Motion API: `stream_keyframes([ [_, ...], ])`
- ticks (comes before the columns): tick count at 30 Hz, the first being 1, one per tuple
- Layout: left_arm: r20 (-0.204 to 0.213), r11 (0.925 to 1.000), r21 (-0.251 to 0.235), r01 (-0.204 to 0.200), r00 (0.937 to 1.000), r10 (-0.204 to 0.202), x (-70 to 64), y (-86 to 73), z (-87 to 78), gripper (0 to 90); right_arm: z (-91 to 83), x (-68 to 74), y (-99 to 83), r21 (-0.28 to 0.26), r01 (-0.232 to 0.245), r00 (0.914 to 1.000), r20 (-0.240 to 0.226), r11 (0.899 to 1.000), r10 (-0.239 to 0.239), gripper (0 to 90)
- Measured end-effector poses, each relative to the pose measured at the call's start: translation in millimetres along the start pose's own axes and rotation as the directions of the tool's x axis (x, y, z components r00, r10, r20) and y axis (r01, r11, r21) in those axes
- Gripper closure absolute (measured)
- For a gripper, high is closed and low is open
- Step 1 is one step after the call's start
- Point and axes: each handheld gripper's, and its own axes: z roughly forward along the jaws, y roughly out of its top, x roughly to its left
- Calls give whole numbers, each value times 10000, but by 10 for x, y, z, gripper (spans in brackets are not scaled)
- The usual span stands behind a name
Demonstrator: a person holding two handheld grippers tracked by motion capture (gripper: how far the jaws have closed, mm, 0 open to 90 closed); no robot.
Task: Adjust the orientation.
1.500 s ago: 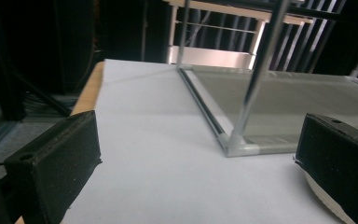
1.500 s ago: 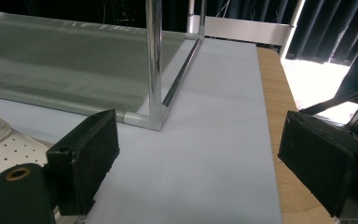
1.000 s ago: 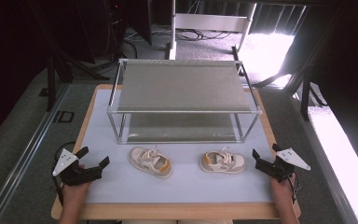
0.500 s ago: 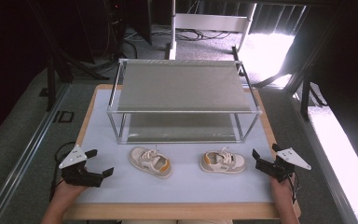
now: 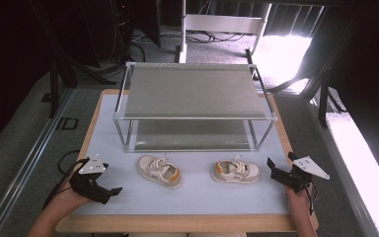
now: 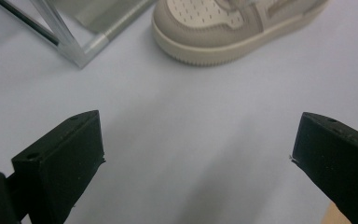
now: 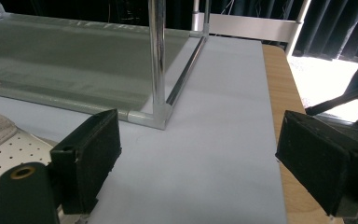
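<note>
Two small beige-and-white sneakers lie on the pale bench (image 5: 197,202) before a two-tier metal-framed shelf (image 5: 192,106). The left shoe (image 5: 160,171) sits ahead of the wide-open left tool (image 5: 109,192); the right shoe (image 5: 236,171) is just beside the equally wide right tool (image 5: 272,173). Approaching off-centre would probably push a shoe into the frame. No legible branding.

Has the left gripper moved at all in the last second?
Yes. The left gripper has swung toward the left shoe: its open fingers, which sat off the table's left edge, now reach over the white mat, pointing along the front edge.
</note>
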Motion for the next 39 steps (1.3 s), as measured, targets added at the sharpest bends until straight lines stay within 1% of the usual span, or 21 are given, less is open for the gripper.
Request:
stream_keyframes([
  [1, 0, 10000, 0, 0, 10000, 0, 0, 0, 0, 16, 0, 0, 0, 0, 0, 10000, 0, 10000, 0, 130],
  [6, 103, 9941, 1001, -429, 9991, 421, -13, 95, -17, 16, 2, -2, 1, 13, 6, 10000, -12, 10000, -6, 130],
  [8, 103, 9941, 1001, -429, 9991, 421, -13, 95, -17, 16, 2, -3, 0, 9, -1, 10000, -16, 10000, 1, 130],
  [13, 42, 9752, 2052, -829, 9965, 838, -33, 167, -17, 16, 2, -3, 1, 26, -14, 10000, -22, 10000, 14, 130],
  [15, 28, 9651, 2435, -965, 9951, 988, -41, 194, -26, 17, 2, -3, 1, 19, -15, 10000, -16, 10000, 15, 130],
  [16, 76, 9542, 2787, -1086, 9938, 1108, -48, 228, -40, 16, 3, -3, 1, 27, -16, 10000, -26, 10000, 16, 130],
  [17, 76, 9542, 2787, -1086, 9938, 1108, -48, 228, -40, 16, 3, -3, 1, 26, -17, 10000, -30, 10000, 17, 130],
  [19, 151, 9461, 3006, -1205, 9925, 1216, -61, 253, -49, 16, 3, -3, 1, 27, -12, 10000, -31, 10000, 12, 130],
  [22, 278, 9230, 3621, -1303, 9913, 1290, -75, 316, -51, 16, 3, -1, 1, 26, 21, 10000, -24, 10000, -21, 130],
  [23, 278, 9230, 3621, -1303, 9913, 1290, -75, 316, -51, 16, 4, 0, 1, 31, 24, 10000, -24, 10000, -24, 130],
  [24, 317, 9056, 4027, -1329, 9908, 1313, -93, 343, -26, 16, 4, 0, 1, 30, 31, 10000, -25, 10000, -31, 130],
  [25, 317, 9056, 4027, -1329, 9908, 1313, -93, 343, -26, 16, 3, 1, 0, 25, 33, 10000, -23, 10000, -33, 130],
  [29, 277, 8771, 4580, -1448, 9885, 1488, -142, 421, 23, 17, 3, -2, 0, 22, 19, 10000, -28, 10000, -19, 130],
  [30, 277, 8771, 4580, -1448, 9885, 1488, -142, 421, 23, 16, 4, -2, 1, 24, 16, 10000, -25, 10000, -16, 130],
  [31, 157, 8606, 4912, -1344, 9892, 1455, -150, 445, 49, 16, 4, -2, 1, 24, 19, 10000, -26, 10000, -19, 130],
  [32, 157, 8606, 4912, -1344, 9892, 1455, -150, 445, 49, 17, 4, -1, 1, 26, 22, 10000, -28, 10000, -22, 130],
  [33, 52, 8300, 5422, -1308, 9883, 1524, -163, 461, 85, 17, 4, -1, 1, 25, 22, 10000, -24, 10000, -22, 130],
  [35, -108, 8161, 5662, -1157, 9890, 1476, -172, 483, 115, 18, 4, -2, 1, 27, 17, 10000, -31, 10000, -17, 131],
  [36, -111, 8119, 5730, -1121, 9894, 1445, -183, 492, 123, 38, 3, -2, 1, 23, 15, 10000, -33, 10000, -14, 130],
  [38, -74, 8109, 5744, -1116, 9899, 1415, -183, 507, 128, 40, 4, -3, 1, 25, 18, 10000, -42, 10000, -18, 130],
  [39, -10, 8177, 5643, -1138, 9904, 1385, -187, 535, 128, 39, 4, -2, 1, 27, 15, 10000, -41, 10000, -15, 130],
])
